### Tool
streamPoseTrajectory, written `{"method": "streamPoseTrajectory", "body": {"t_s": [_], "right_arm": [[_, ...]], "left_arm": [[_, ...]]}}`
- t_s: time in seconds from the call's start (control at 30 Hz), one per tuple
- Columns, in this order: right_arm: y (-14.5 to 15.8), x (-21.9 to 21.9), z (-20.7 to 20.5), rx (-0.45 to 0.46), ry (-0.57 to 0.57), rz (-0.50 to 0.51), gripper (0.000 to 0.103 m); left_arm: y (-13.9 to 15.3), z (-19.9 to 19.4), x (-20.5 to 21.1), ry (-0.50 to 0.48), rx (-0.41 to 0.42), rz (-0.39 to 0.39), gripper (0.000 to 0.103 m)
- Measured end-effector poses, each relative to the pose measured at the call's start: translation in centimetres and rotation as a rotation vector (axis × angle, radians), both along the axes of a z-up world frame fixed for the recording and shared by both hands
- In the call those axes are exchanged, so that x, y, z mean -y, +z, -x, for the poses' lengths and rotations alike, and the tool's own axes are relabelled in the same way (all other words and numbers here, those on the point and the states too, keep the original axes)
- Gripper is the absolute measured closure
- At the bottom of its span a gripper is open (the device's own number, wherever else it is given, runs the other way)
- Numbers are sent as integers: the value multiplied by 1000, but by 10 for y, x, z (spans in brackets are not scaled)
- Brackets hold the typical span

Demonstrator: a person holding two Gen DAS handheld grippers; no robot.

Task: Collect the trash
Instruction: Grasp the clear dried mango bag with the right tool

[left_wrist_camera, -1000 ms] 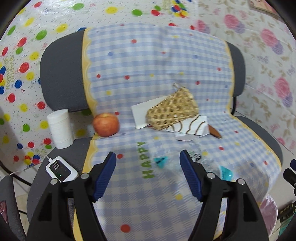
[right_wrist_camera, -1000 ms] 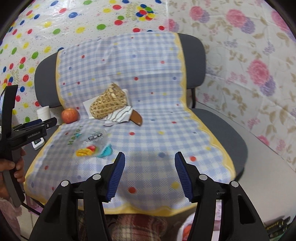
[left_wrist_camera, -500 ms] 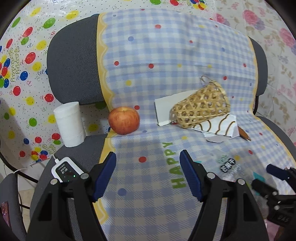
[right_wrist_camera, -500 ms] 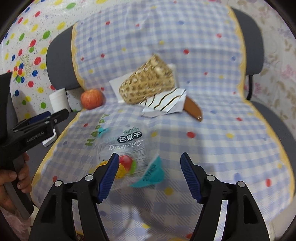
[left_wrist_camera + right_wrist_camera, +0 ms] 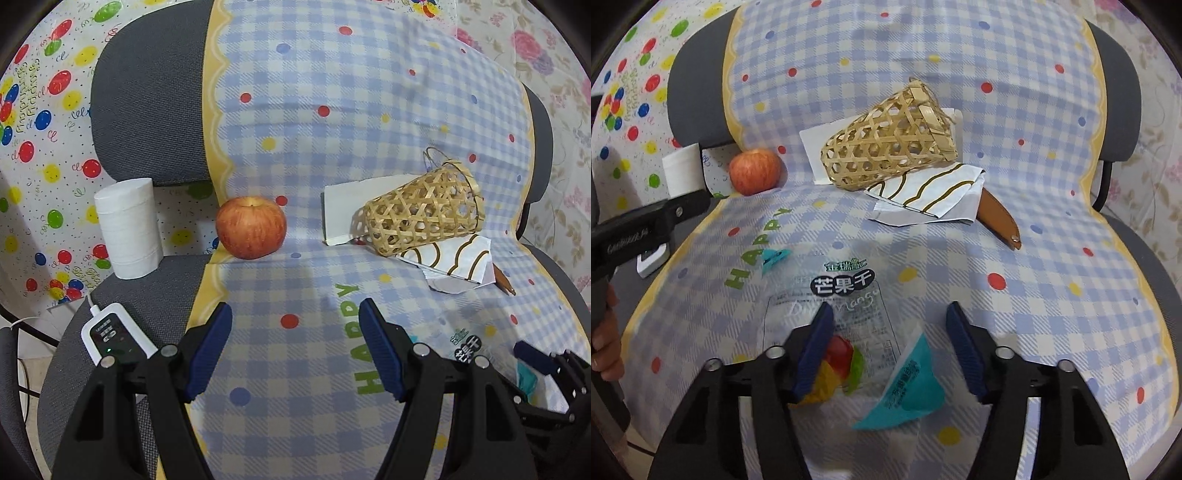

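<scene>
A clear dried-mango bag (image 5: 842,306) lies flat on the checked chair cover, with a teal wrapper scrap (image 5: 908,384) on it and a smaller teal scrap (image 5: 774,256) to its left. My right gripper (image 5: 889,321) hovers low over the bag. Its jaws are closing with the bag's lower part between them, and the pads do not press on it. A white wrapper with brown stripes (image 5: 931,195) lies under a tipped woven basket (image 5: 886,147). My left gripper (image 5: 295,332) is open over bare cover, with an apple (image 5: 251,227) beyond it. The bag's edge (image 5: 465,343) shows at its right.
A paper roll (image 5: 127,227) and a white remote (image 5: 110,336) sit on the grey seat at the left. A white card (image 5: 343,210) leans behind the basket, and a brown sheath (image 5: 999,218) pokes out from under the wrapper. A hand (image 5: 605,347) holds the left gripper.
Both grippers have come lower and closer to the seat. The right one has moved over the clear bag and its fingers stand narrower. The left one has swung toward the apple side.
</scene>
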State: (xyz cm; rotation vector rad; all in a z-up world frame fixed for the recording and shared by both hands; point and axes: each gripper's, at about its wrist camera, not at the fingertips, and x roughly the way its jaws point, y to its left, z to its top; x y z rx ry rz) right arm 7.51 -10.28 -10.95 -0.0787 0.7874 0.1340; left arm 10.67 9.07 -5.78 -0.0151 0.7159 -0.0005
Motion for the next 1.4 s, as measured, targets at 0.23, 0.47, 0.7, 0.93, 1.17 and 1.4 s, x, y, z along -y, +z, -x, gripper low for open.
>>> {"method": "streamPoseTrajectory", "body": {"t_s": [0.23,0.47,0.7,0.93,1.17,1.4], "right_arm": [[11,22,17,10,5,-105,98],[51,51,24,172,-105,-133,100],[44,75,4,180,-209,-51,99],[13,96,1,93,-209,-122,67],[0,86,5,34,-101,-202,27],[-11,59,-9,-12,-68,-168,17]], "left_arm": [[2,5,10,-24,2,-1,34],[11,9,24,-52,19,-26,34],[10,9,45,-94,21,-28,34],[0,10,68,-143,4,-45,34],[-3,10,71,-147,0,-44,34],[-5,10,68,-133,-6,-51,34]]}}
